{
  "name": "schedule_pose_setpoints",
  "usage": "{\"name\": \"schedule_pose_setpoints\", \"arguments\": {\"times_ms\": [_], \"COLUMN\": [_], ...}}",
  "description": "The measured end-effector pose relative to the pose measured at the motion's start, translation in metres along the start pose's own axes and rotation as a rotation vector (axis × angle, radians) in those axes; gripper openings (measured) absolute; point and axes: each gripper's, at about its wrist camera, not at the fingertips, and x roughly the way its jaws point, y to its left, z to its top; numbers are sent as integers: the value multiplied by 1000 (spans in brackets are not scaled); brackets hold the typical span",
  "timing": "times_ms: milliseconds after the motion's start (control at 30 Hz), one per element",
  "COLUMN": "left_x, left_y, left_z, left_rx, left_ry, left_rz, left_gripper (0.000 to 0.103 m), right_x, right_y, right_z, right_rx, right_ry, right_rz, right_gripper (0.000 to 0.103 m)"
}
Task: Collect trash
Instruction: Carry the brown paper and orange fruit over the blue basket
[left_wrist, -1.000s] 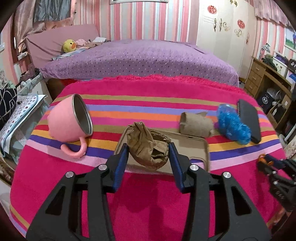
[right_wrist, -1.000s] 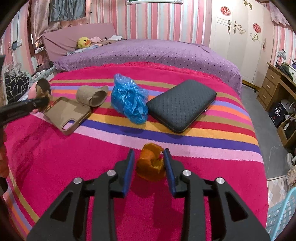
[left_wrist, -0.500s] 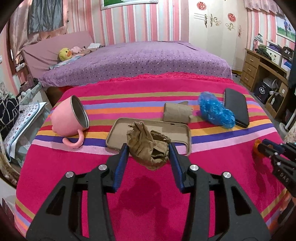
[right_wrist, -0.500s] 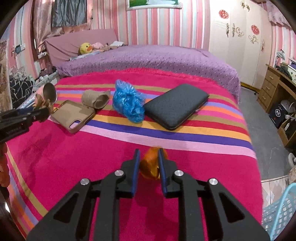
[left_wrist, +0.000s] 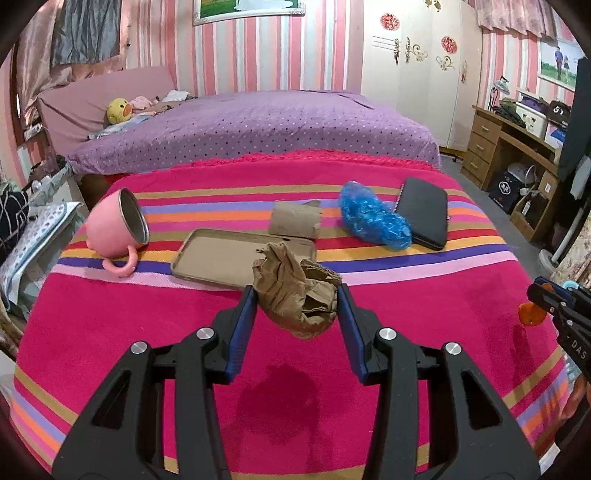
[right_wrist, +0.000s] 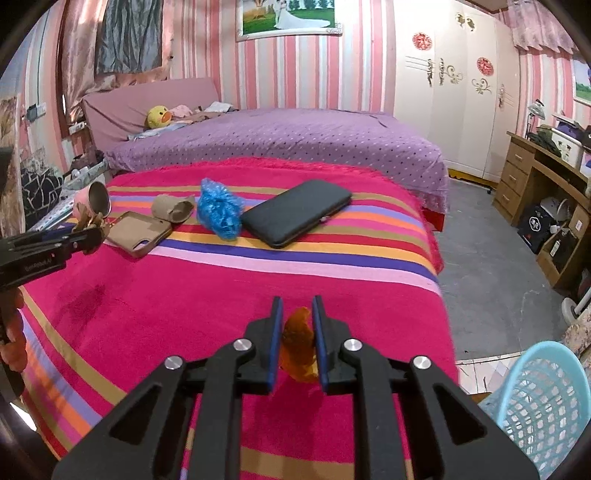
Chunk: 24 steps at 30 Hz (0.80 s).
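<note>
Jaws closing on orange wrapper (right_wrist: 298, 345); other jaws pinch crumpled brown paper (left_wrist: 295, 291).

My left gripper (left_wrist: 297, 306) holds a crumpled brown paper wad (left_wrist: 295, 295) clear of the bed; my right gripper (right_wrist: 297, 332), jaws closing, pinches a small orange scrap (right_wrist: 298, 345); a blue plastic bag (left_wrist: 373, 221) lies bunched beside a flattened cardboard tube (left_wrist: 294, 220) on the striped blanket (left_wrist: 147, 317)
</note>
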Motion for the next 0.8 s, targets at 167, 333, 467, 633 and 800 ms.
{"name": "schedule_pose_setpoints", "arguments": {"times_ms": [167,333,467,633,800], "left_x": [-5,-12,-20,-32,-39], "left_y": [-16,-38,-73,-128,-182], "left_z": [-5,-7,-9,-12,-21], "left_rx": [19,30,70,88,126], "left_ry": [-9,-20,-39,-62,-68], "left_rz": [26,29,25,-50,-110], "left_gripper": [43,43,43,43,43], "right_x": [-17,-34,-52,-76,-99], "right_y": [-22,-45,-71,-114,-163], "right_z": [-4,-5,-8,-18,-35], "right_rx": [11,26,45,85,130], "right_ry": [-20,-46,-68,-86,-89], "right_rz": [-12,-15,-33,-78,-138], "right_gripper": [16,16,16,16,16]}}
